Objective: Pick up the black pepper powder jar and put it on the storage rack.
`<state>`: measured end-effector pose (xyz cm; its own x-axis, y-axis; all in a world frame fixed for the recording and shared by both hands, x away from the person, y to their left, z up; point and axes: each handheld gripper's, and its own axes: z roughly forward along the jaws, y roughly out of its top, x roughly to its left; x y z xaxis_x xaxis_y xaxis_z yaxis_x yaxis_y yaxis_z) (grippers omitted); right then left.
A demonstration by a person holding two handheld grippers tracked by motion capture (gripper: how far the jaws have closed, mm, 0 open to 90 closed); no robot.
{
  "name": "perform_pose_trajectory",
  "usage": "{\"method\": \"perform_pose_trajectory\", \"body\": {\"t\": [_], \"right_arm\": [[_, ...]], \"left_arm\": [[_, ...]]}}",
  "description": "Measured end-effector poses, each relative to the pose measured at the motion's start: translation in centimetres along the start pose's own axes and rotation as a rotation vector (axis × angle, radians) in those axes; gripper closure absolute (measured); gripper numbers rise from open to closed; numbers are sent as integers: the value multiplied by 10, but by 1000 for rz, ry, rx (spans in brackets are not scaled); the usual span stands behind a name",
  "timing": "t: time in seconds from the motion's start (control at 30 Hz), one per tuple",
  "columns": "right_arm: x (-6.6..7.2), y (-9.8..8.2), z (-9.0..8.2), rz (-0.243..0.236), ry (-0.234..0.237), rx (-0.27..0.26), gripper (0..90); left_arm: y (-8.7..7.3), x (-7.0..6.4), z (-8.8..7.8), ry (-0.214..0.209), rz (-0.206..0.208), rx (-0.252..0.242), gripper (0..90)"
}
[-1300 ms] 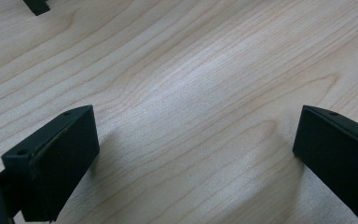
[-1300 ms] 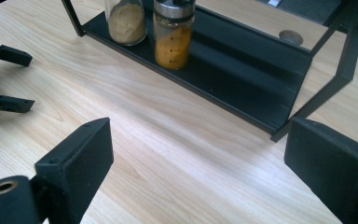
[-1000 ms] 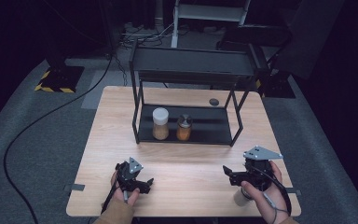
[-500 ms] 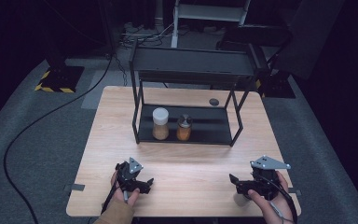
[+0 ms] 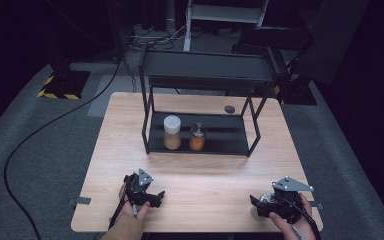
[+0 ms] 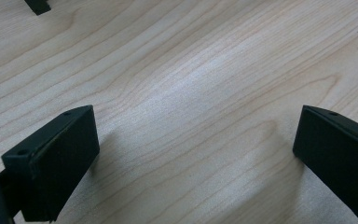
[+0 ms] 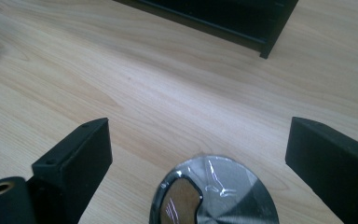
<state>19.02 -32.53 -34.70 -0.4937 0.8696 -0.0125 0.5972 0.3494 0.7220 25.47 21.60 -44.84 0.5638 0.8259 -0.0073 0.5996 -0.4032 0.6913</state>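
"The shiny metal lid (image 7: 214, 191) — where was it when you looked?"

"Low between the jaws of the right gripper (image 5: 260, 206), seen from that gripper's own camera. The jaws stood wide, one on each side of the lid, and neither pad touched it. From above I could just make out something round and pale at the gripper's tip, near the front right corner of the wooden table (image 5: 205, 170)."

"Was it lying on the table?"

"I couldn't tell whether it rested flat on the wood or sat on something under it."

"And the other hand?"

"The left gripper (image 5: 152, 197) sat low over the front left of the table, jaws wide too, with bare wood between them."

"Anything else up there?"

"A black metal rack (image 5: 200, 145) stood toward the back. On its lower shelf were two jars side by side: a white-capped jar (image 5: 172, 132) with brownish stuff, and a smaller jar (image 5: 197, 136) with orange filling. A small dark disc (image 5: 228, 108) lay on the table behind the rack."
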Motion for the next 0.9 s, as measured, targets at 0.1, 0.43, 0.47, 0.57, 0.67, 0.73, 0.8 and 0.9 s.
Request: {"method": "perform_pose_trajectory", "body": {"t": [0.1,0.43,0.47,0.57,0.67,0.73,0.8,0.9], "right_arm": [[-2,-4,2,13,0,8,73],[-8,-16,10,29,2,36,75],[-9,-17,10,31,3,39,77],[-10,-21,13,33,8,50,90],[-10,-22,14,25,7,60,102],[-10,-23,15,20,7,62,110],[-9,-23,16,10,6,65,124],[-9,-24,17,4,8,72,135]], "left_arm": [[0,0,0,0,0,0,1],[0,0,0,0,1,0,2],[0,0,0,0,0,1,2],[0,0,0,0,0,1,2],[0,0,0,0,-1,1,2],[0,0,0,0,0,0,2],[0,0,0,0,-1,1,1],[0,0,0,0,0,0,2]]}}
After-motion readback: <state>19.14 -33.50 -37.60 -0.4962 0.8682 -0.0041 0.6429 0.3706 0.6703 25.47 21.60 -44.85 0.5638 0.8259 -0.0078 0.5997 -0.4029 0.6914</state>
